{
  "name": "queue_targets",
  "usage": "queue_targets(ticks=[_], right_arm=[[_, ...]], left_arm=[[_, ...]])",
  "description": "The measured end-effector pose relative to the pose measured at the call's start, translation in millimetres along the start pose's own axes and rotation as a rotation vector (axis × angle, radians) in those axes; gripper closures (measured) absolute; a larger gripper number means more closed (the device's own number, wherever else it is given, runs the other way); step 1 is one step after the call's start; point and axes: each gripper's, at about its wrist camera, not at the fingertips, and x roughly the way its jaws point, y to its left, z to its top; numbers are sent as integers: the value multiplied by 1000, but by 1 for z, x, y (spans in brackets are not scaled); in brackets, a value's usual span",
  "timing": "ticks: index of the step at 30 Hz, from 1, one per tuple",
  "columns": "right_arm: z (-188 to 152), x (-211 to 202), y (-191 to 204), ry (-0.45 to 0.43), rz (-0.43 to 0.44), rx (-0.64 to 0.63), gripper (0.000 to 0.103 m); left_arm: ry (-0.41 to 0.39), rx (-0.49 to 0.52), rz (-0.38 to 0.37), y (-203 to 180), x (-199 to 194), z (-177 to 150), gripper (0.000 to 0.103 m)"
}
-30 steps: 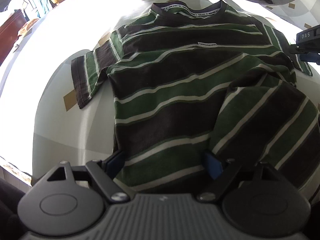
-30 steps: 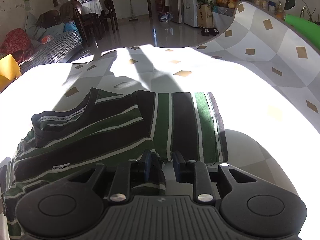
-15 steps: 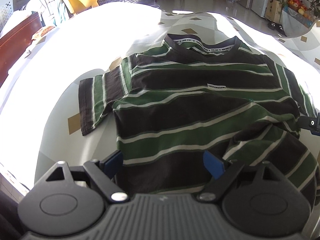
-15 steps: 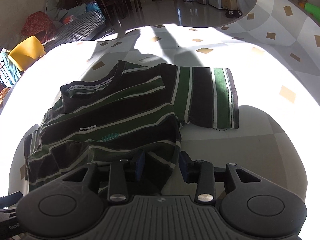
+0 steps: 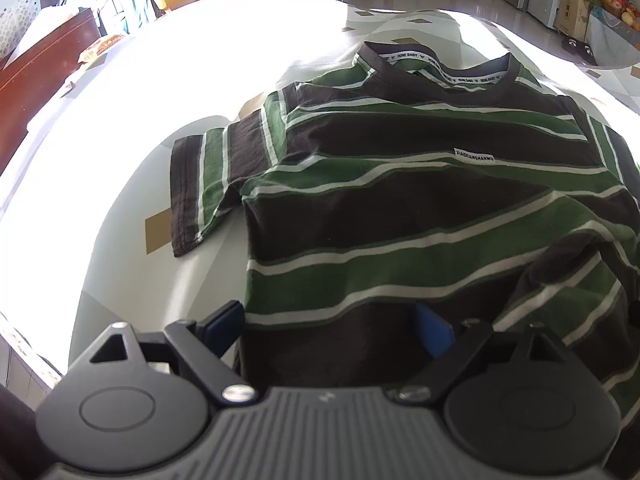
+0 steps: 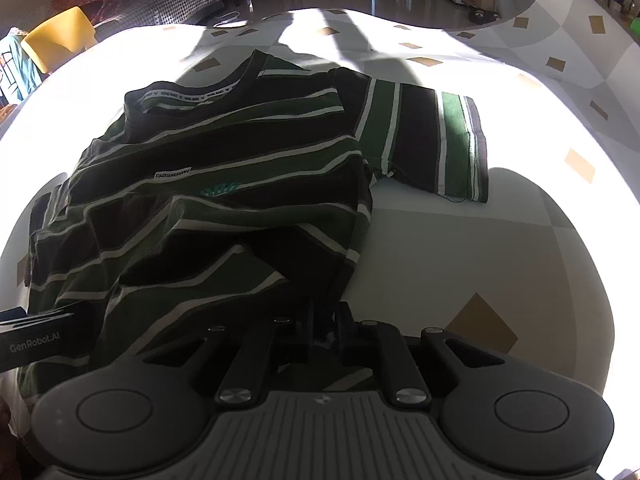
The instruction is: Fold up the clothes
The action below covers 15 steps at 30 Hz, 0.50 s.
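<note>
Striped T-shirt (image 5: 400,216) on table (image 5: 120,240), right gripper (image 6: 324,320) closing on shadowed hem, left gripper (image 5: 328,324) spread wide.

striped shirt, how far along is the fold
Barely started. Done: the striped shirt lies face up on the table, both sleeves spread out, with only its lower right corner flopped over in a loose bunch. In hand: the right gripper is closing with hem fabric between its jaws; the left gripper is open, straddling the hem's left corner. Left: every proper fold, sleeves and body.
</note>
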Motion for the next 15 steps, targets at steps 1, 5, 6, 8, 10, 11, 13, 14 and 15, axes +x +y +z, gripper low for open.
queue_targets(ticks=[1, 5, 6, 8, 10, 11, 13, 14, 15], right_arm=[[-1, -1, 2, -3, -6, -13, 93], [-6, -6, 3, 4, -7, -24, 92], [-8, -7, 3, 7, -6, -27, 92], [-11, -11, 3, 14, -2, -36, 92], [-15, -14, 3, 26, 10, -51, 92], [-17, -15, 3, 31, 17, -59, 92], [-20, -18, 4, 47, 34, -72, 92], [-21, -19, 4, 58, 44, -80, 91], [-23, -20, 5, 70, 54, -88, 89]], left_arm=[[0, -4, 1, 1, 0, 0, 15], [4, -11, 20, 4, 0, 0, 15], [6, -13, 23, 5, 0, 0, 15], [13, -14, 30, 6, -1, 0, 15], [19, -12, 40, 7, -1, 0, 15], [22, -10, 46, 7, -1, 0, 15], [33, -6, 58, 7, -2, 0, 14], [37, -4, 61, 7, -2, 0, 14], [41, -3, 63, 7, -2, 0, 14]])
